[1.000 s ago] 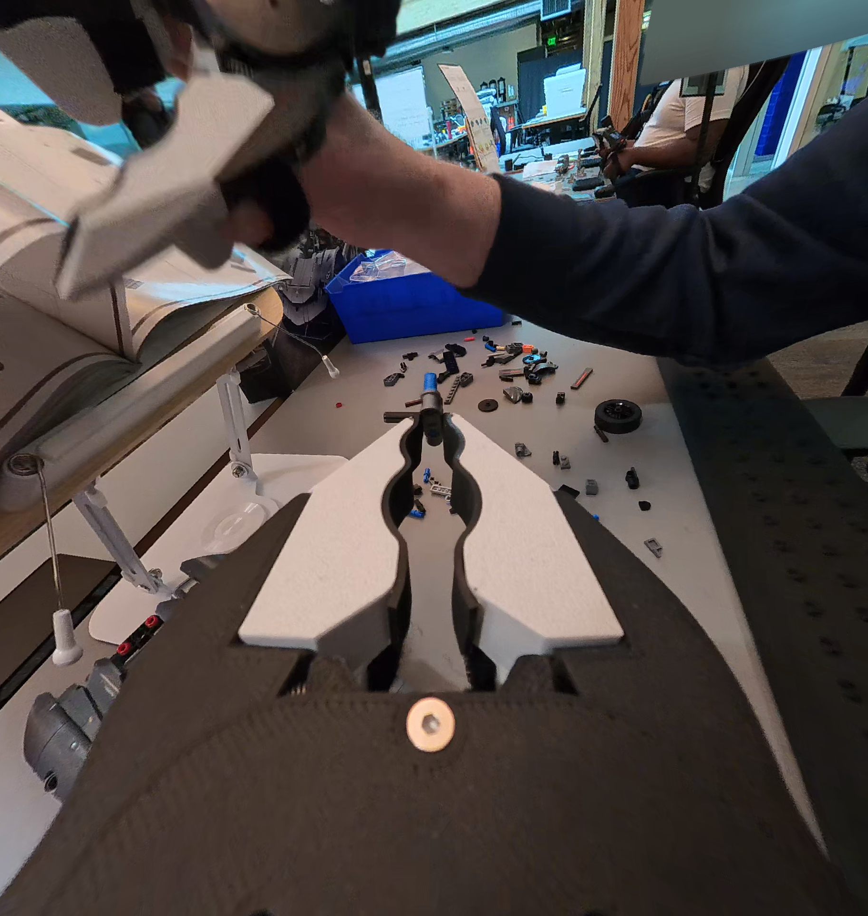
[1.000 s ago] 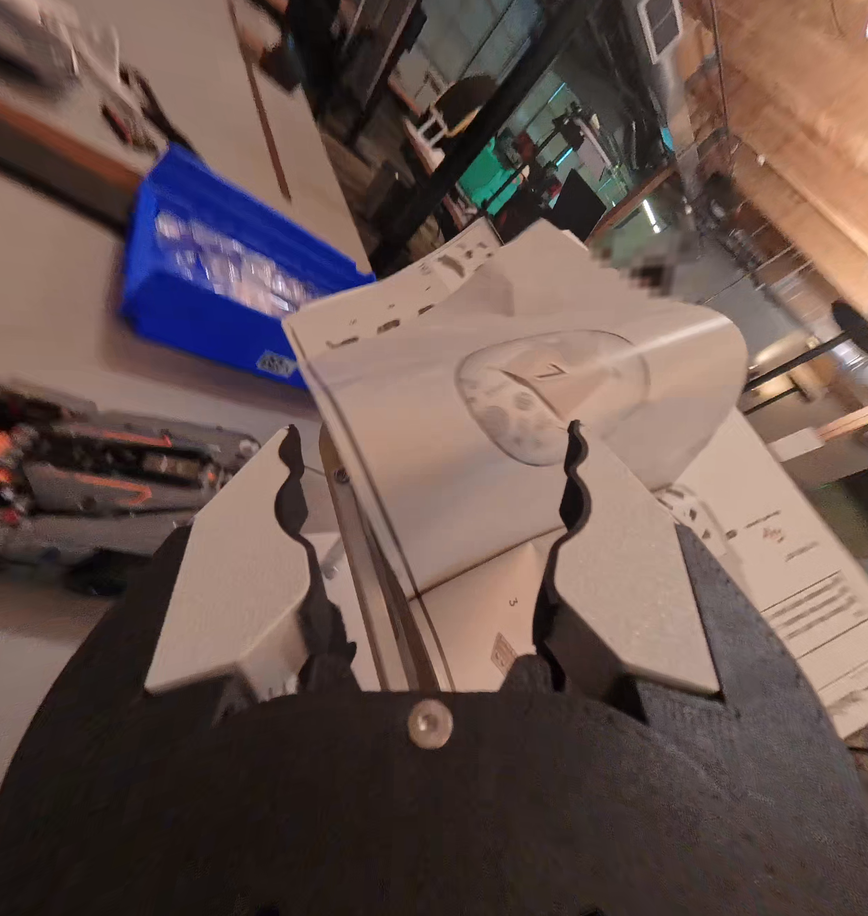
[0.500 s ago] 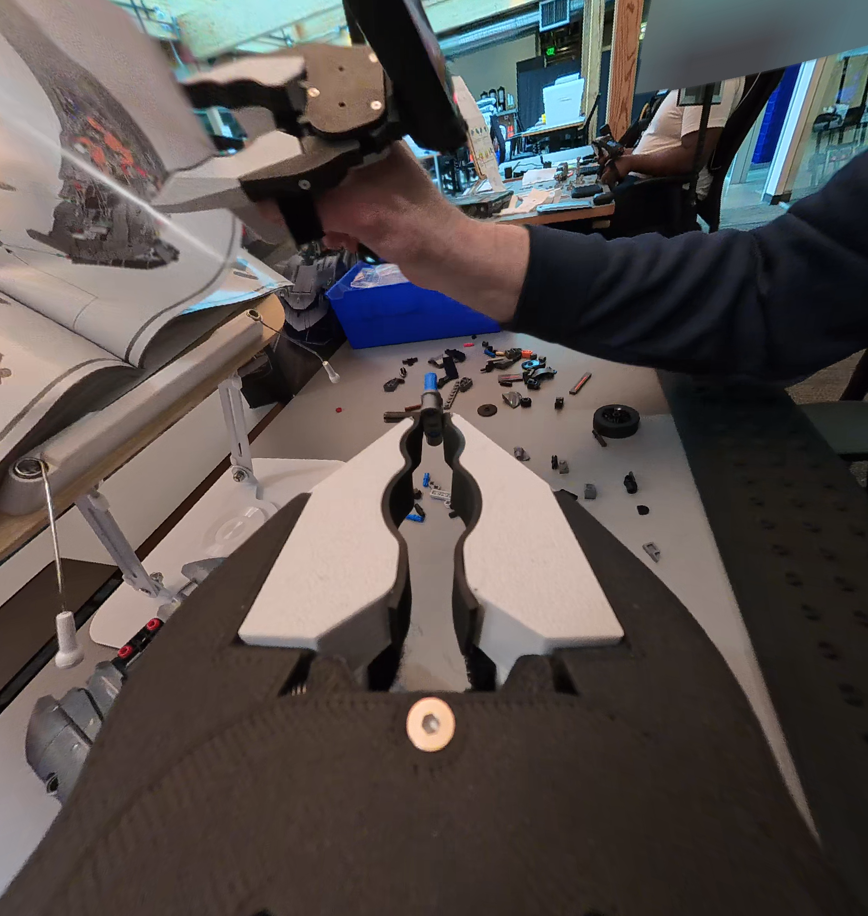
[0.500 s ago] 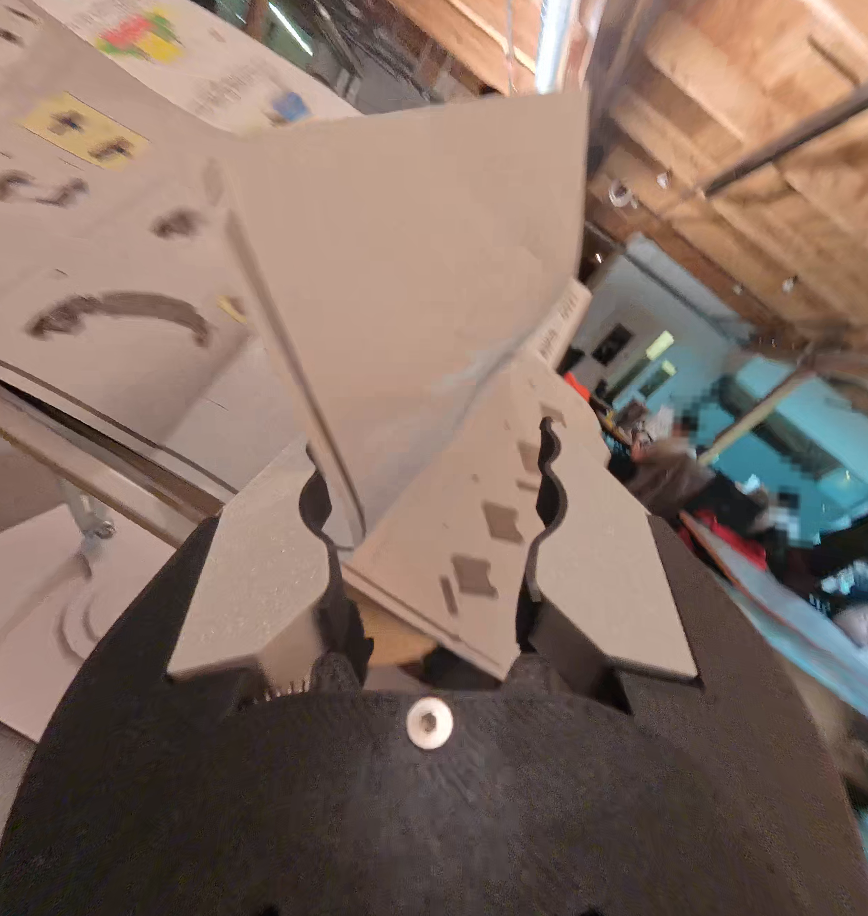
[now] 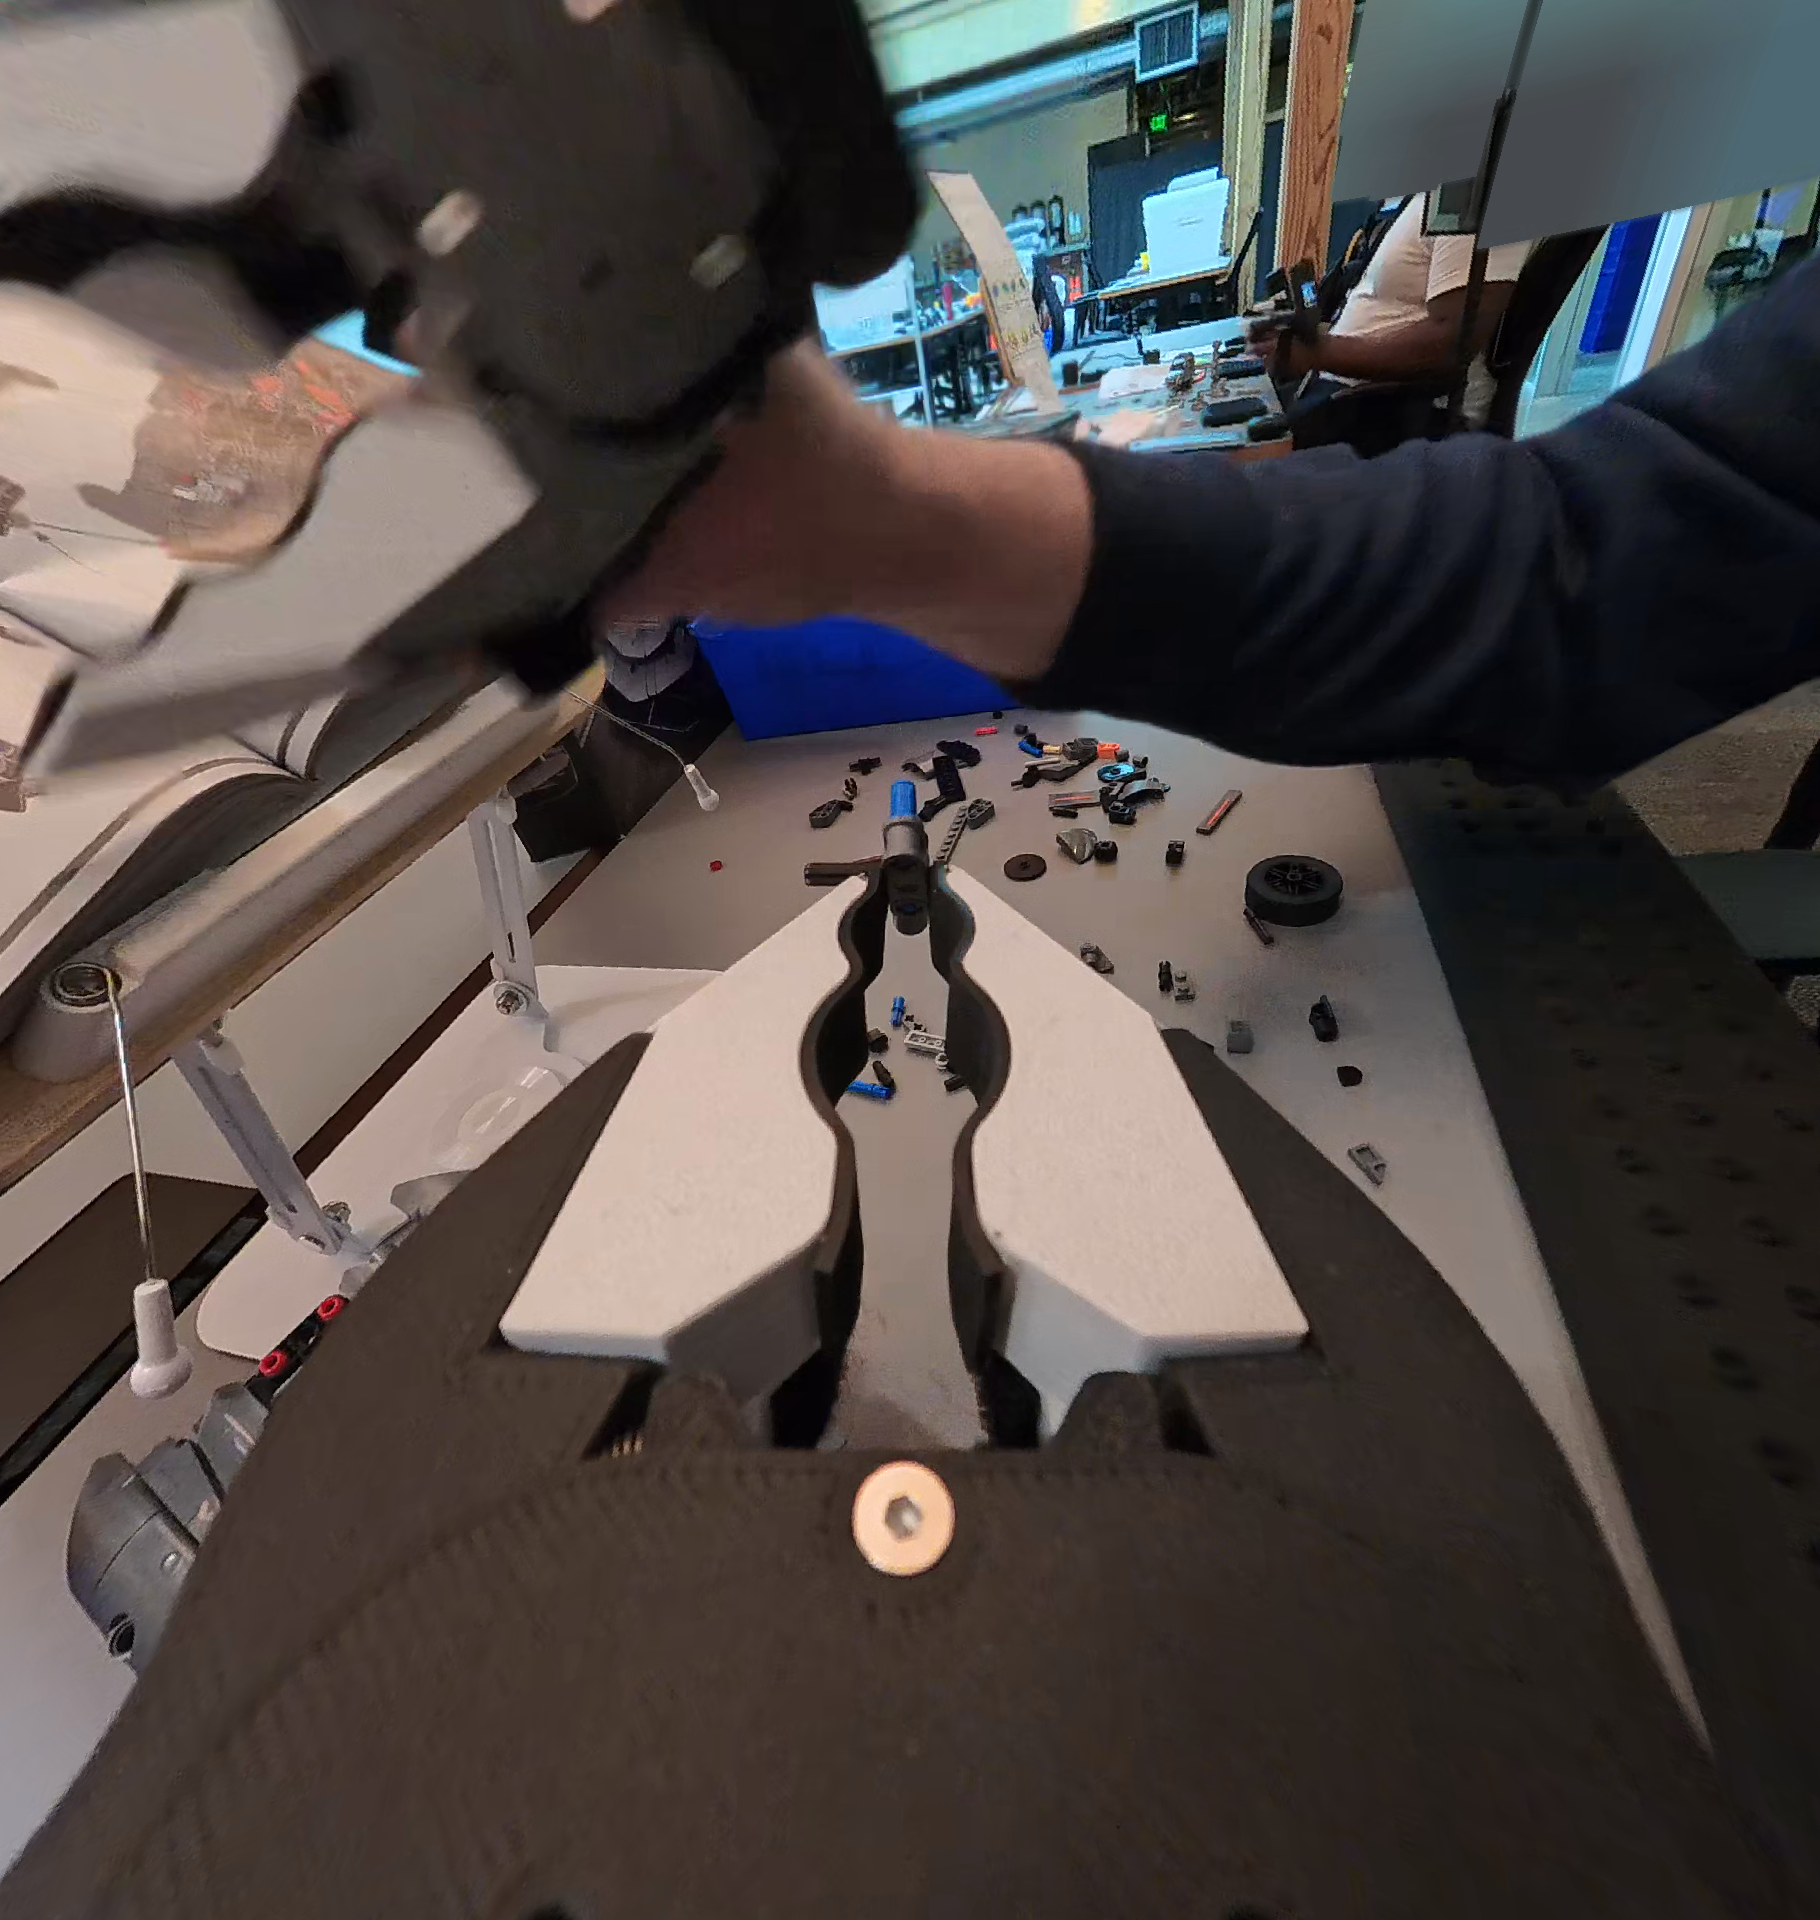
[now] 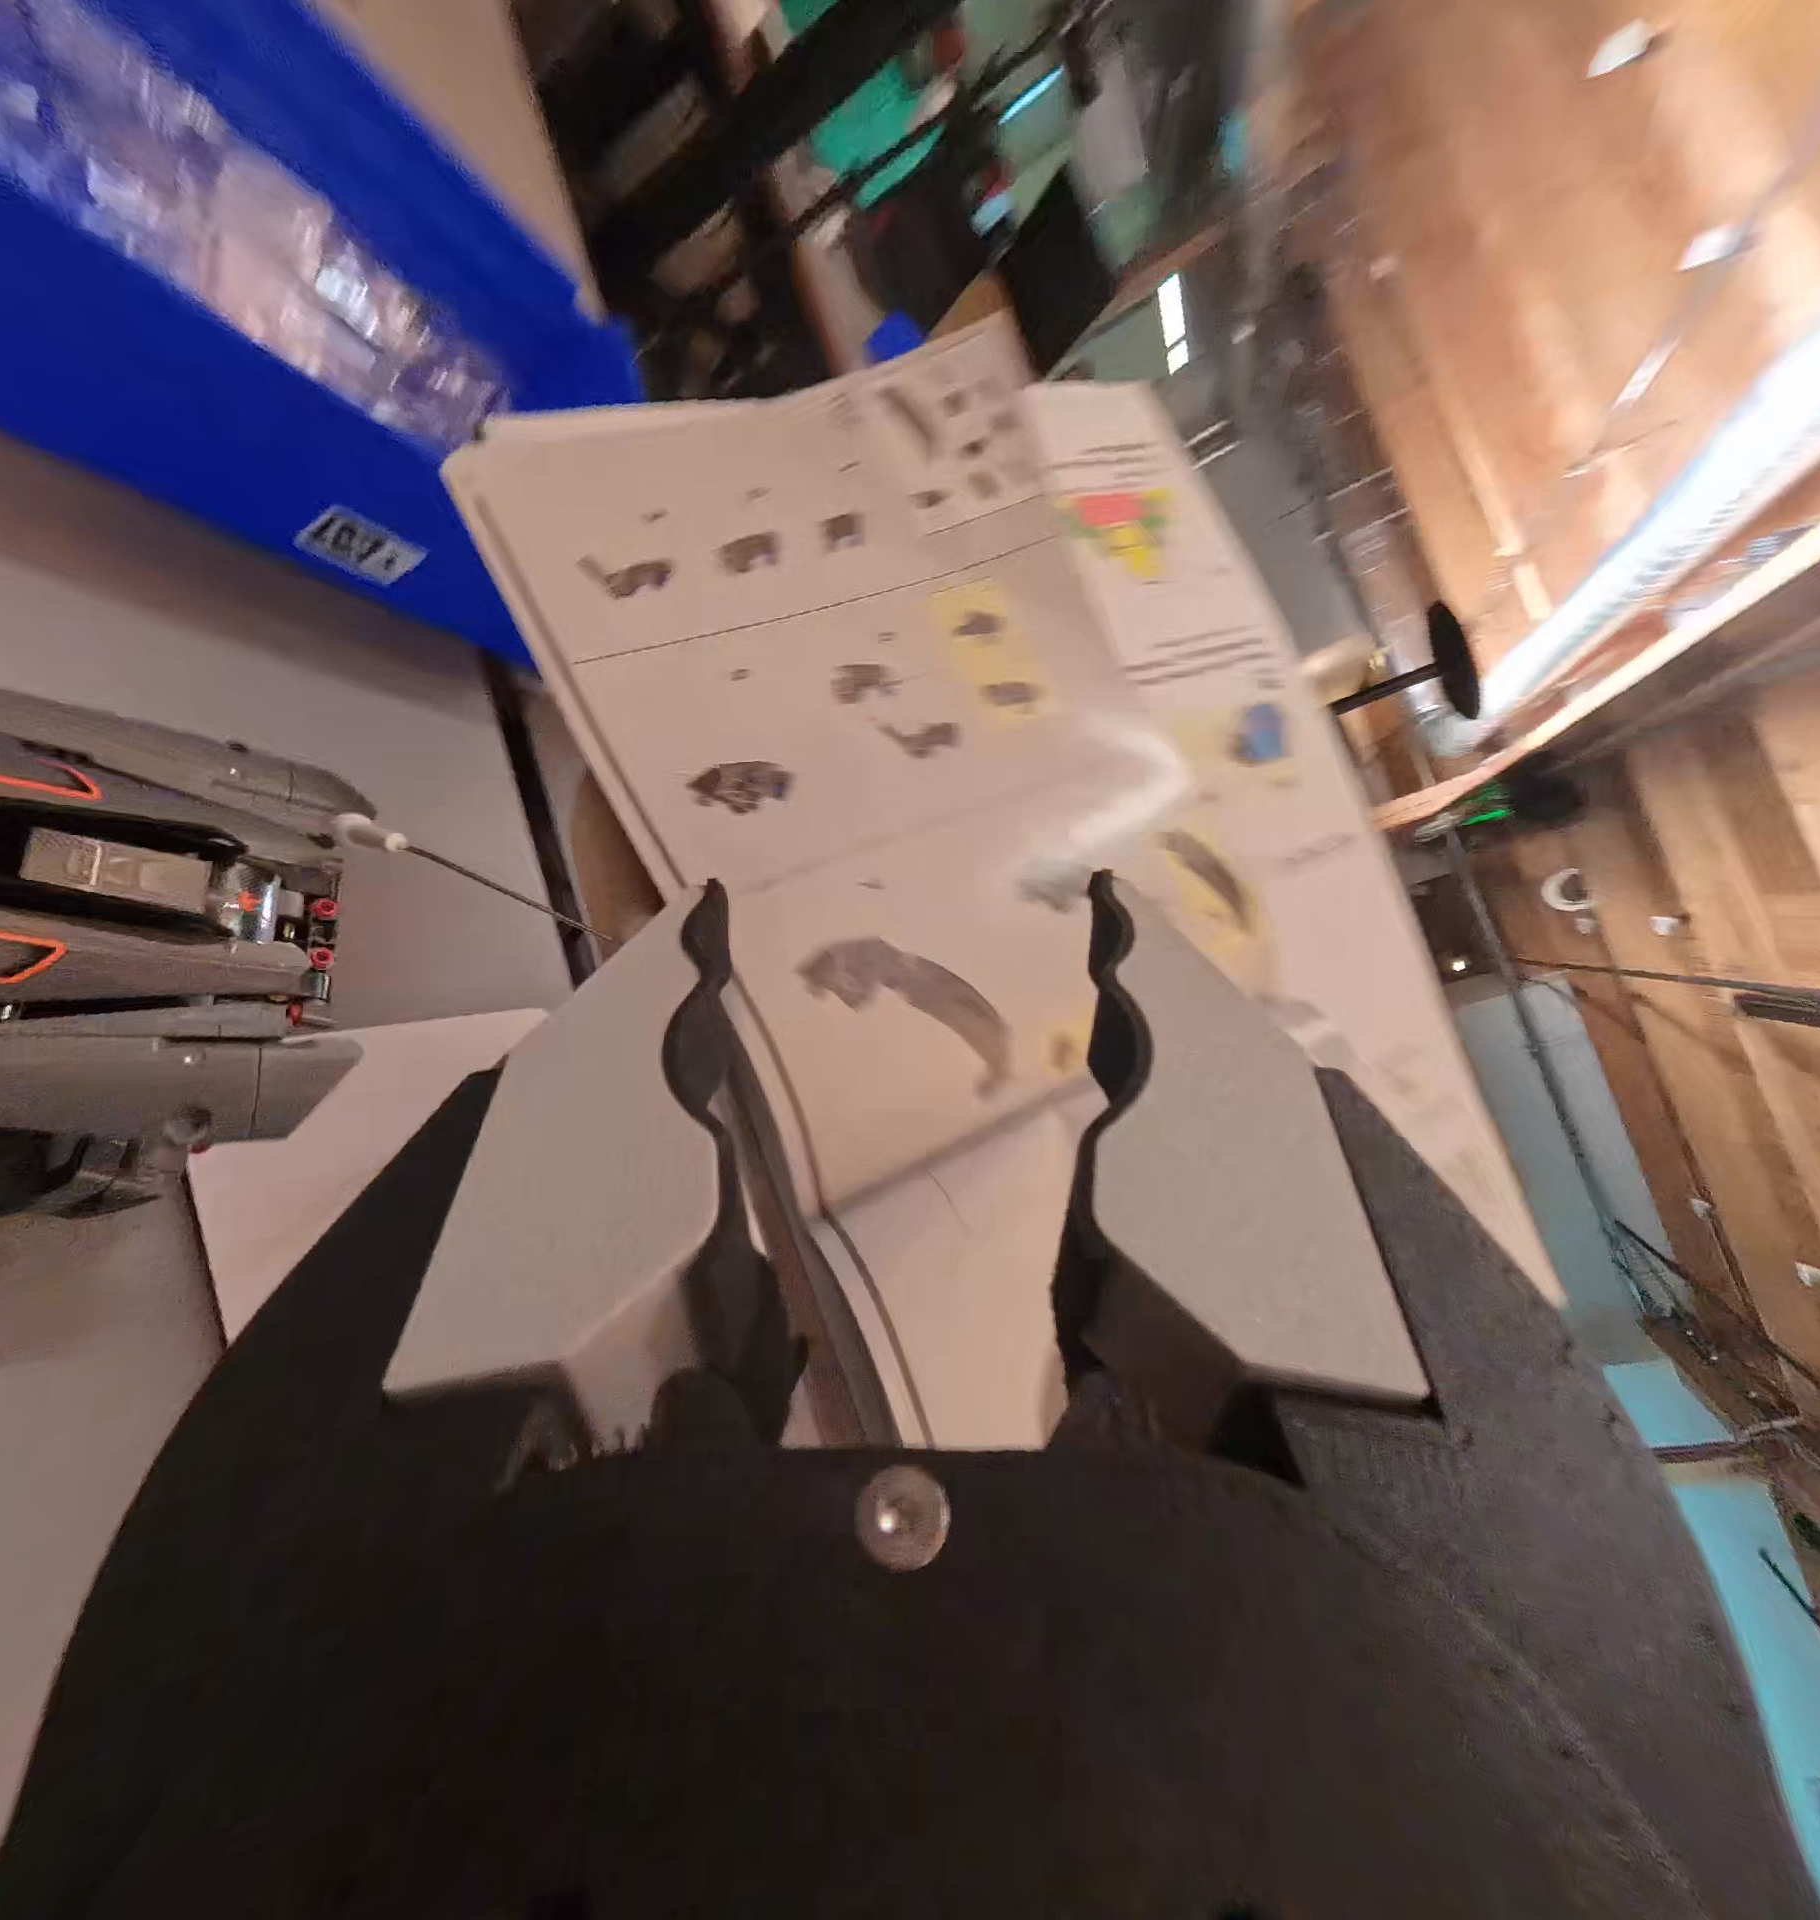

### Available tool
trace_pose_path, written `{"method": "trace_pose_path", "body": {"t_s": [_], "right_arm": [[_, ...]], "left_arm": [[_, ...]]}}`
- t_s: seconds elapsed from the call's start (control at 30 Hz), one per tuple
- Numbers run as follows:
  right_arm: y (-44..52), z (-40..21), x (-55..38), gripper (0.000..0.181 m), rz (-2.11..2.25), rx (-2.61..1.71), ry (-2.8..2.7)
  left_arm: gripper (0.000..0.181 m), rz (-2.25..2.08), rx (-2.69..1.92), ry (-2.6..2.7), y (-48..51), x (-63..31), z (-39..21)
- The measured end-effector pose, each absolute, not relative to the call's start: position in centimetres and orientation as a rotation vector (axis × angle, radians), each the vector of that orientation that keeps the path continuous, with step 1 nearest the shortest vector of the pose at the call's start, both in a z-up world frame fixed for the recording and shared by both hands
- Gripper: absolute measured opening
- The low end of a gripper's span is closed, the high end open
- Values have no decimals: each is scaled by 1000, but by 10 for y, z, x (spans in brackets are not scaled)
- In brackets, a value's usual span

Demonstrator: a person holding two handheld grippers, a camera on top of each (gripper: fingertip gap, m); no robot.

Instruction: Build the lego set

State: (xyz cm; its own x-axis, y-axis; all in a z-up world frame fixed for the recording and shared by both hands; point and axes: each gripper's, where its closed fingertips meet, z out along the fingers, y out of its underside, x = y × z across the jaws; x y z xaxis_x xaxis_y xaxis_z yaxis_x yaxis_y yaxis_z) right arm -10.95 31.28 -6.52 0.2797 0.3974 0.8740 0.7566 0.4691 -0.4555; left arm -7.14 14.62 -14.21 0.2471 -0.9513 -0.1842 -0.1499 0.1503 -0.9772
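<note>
My left gripper (image 5: 906, 888) is shut on a small grey and black lego piece with a blue pin (image 5: 903, 844) and holds it above the white table (image 5: 1145, 997). Loose lego pieces (image 5: 1072, 779) and a black wheel (image 5: 1292, 889) lie beyond it. My right gripper (image 6: 906, 904) is open, its jaws wide apart around pages of the open instruction book (image 6: 833, 644). In the left wrist view it shows blurred at the top left (image 5: 75, 343), over the book (image 5: 158, 790) on its stand.
A blue bin (image 5: 844, 675) stands at the back of the table and also shows in the right wrist view (image 6: 210, 343). A partly built grey and orange model (image 6: 127, 935) lies beside the book stand. A dark perforated board (image 5: 1664, 1143) lines the right side.
My right gripper has swung over the book, and a lifted page now lies flatter, with a new spread showing. My left gripper and its piece have not moved.
</note>
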Motion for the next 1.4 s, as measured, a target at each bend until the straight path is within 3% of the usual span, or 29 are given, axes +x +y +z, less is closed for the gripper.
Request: {"method": "trace_pose_path", "body": {"t_s": [0.17,0.23,0.4,0.73,0.87,1.4], "right_arm": [[362,-131,-149,73,-432,-1215,-1582],[365,-129,-152,57,-427,-1184,-1570],[362,-130,-146,45,-324,-1216,-1564],[356,-129,-138,40,-130,-1279,-1573],[355,-129,-136,51,-91,-1286,-1577],[352,-129,-133,25,-54,-1273,-1534]], "left_arm": [[5,-822,-1291,1183,146,-72,-143],[5,-808,-1289,1185,147,-74,-143],[5,-827,-1283,1162,148,-78,-139],[5,-824,-1288,1159,150,-78,-140],[5,-824,-1288,1161,149,-78,-140],[5,-826,-1293,1160,150,-78,-141]]}}
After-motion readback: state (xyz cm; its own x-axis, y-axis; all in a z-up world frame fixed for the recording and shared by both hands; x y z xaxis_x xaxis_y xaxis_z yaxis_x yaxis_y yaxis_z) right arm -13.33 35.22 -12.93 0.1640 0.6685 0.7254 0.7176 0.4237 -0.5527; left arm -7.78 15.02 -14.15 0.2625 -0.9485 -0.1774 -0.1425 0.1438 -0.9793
